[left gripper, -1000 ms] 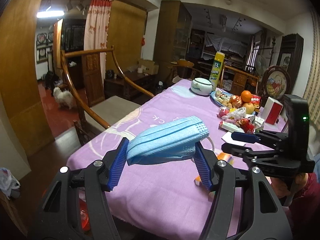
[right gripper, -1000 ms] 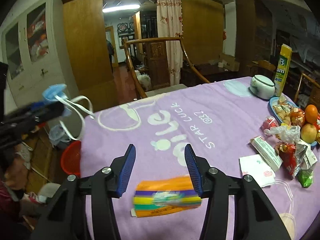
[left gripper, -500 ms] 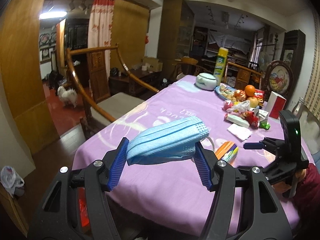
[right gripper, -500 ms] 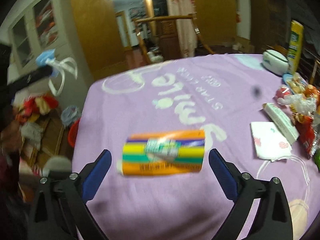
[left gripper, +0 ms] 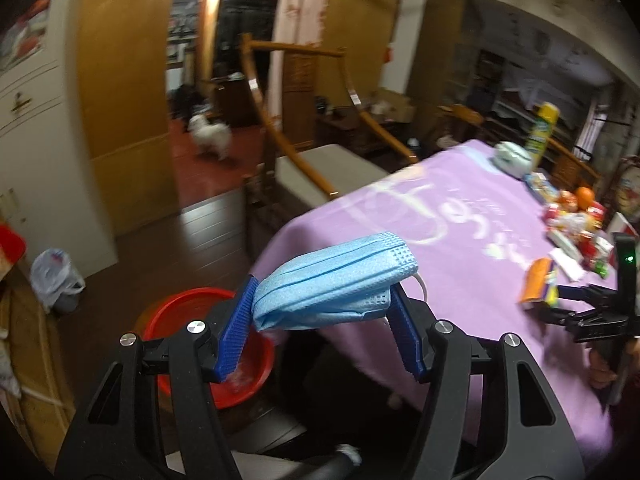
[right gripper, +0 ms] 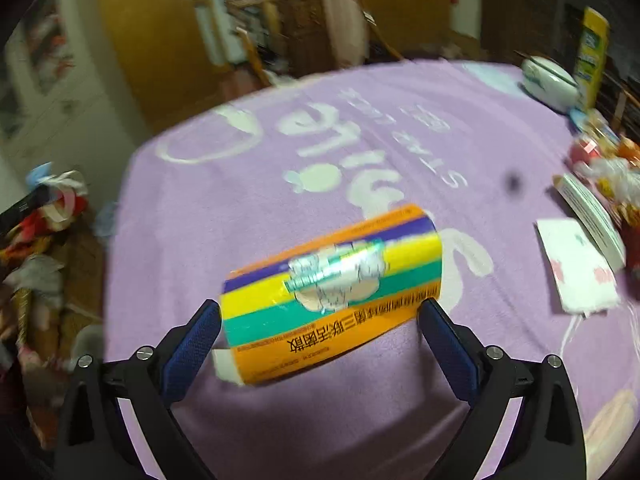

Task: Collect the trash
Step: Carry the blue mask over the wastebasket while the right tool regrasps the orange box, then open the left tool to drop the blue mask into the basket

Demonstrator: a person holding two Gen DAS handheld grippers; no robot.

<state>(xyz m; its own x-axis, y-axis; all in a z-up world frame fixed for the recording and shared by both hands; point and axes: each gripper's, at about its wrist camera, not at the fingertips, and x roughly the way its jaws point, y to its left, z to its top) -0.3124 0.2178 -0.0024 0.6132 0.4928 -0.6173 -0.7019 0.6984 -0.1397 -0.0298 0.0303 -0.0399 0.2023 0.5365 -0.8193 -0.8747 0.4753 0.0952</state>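
A: Left gripper (left gripper: 322, 320) status?
B: It clamped the blue face mask (left gripper: 334, 284) above the red bin (left gripper: 176, 312).
A: Right gripper (right gripper: 320, 334)?
B: Jaws wide, flanking the striped box (right gripper: 332, 292) on the purple tablecloth (right gripper: 248, 208).

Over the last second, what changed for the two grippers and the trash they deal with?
The left gripper swung the blue face mask off the purple tablecloth to above the red basin on the floor. The right gripper spread its jaws and closed in on the striped orange packet, which looks tilted and possibly lifted now. The mask stayed clamped; the snacks and white dish kept their places.
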